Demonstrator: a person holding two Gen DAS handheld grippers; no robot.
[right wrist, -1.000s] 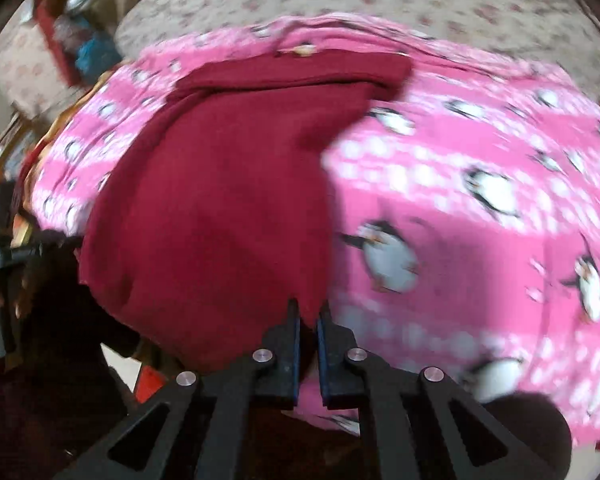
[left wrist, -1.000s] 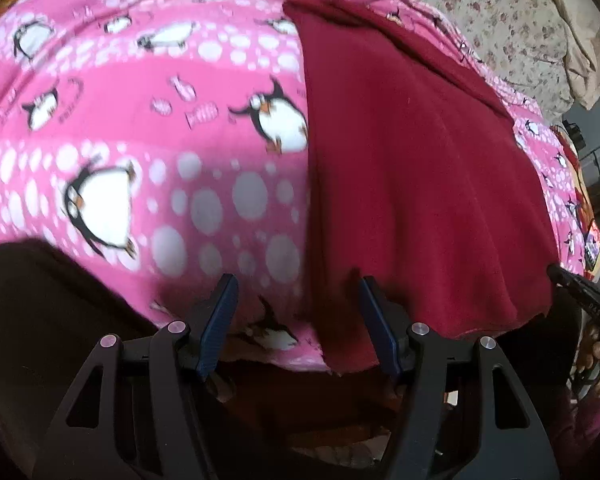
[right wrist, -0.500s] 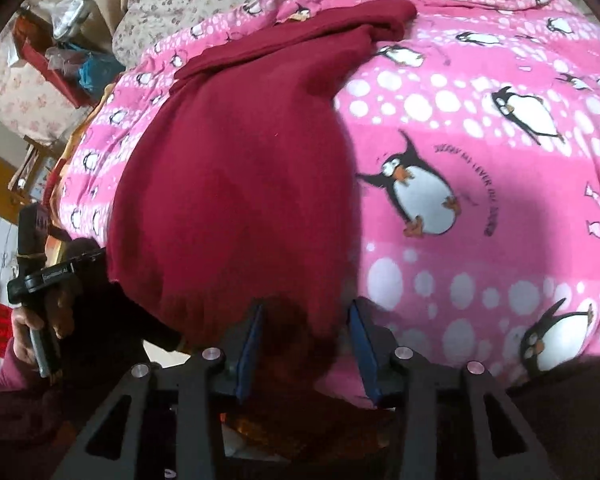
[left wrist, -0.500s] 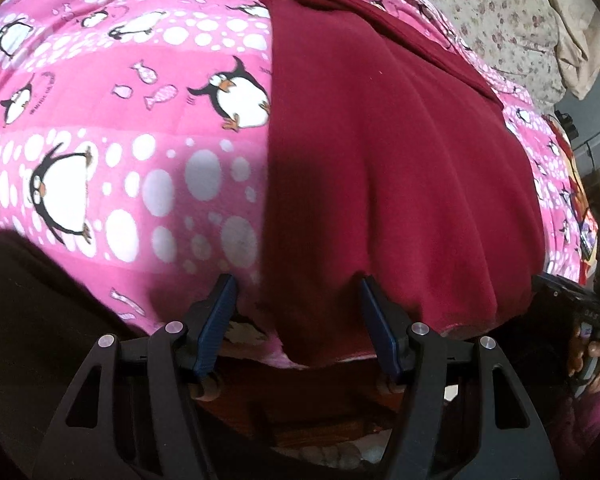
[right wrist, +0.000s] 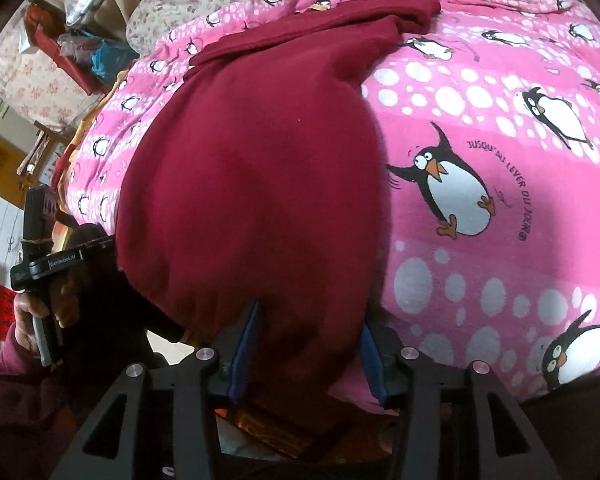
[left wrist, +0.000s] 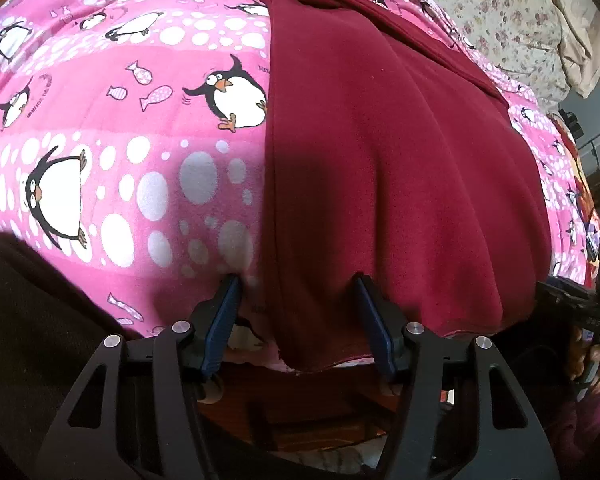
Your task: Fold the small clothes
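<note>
A dark red garment [left wrist: 380, 140] lies spread flat on the pink penguin blanket [left wrist: 120, 140], its hem hanging over the near edge. My left gripper [left wrist: 298, 284] straddles the hem's near left corner. Its jaws are closing, the cloth lies loose between them and the pads do not press it. In the right wrist view the same garment [right wrist: 260, 180] covers the blanket [right wrist: 480, 80]. My right gripper [right wrist: 310, 320] stands over the near right part of the hem, jaws opening, with cloth between them but not pinched.
A floral sheet [left wrist: 500, 12] covers the bed beyond the blanket, with a beige cloth [left wrist: 580, 40] at its far corner. A red box of clutter [right wrist: 60, 40] stands off the bed's far left. The person's hand [right wrist: 40, 308] holds the left gripper's handle.
The right jaws, shut at the hem a second ago, have opened and come down over the cloth. More of the garment's corner now lies between the left jaws.
</note>
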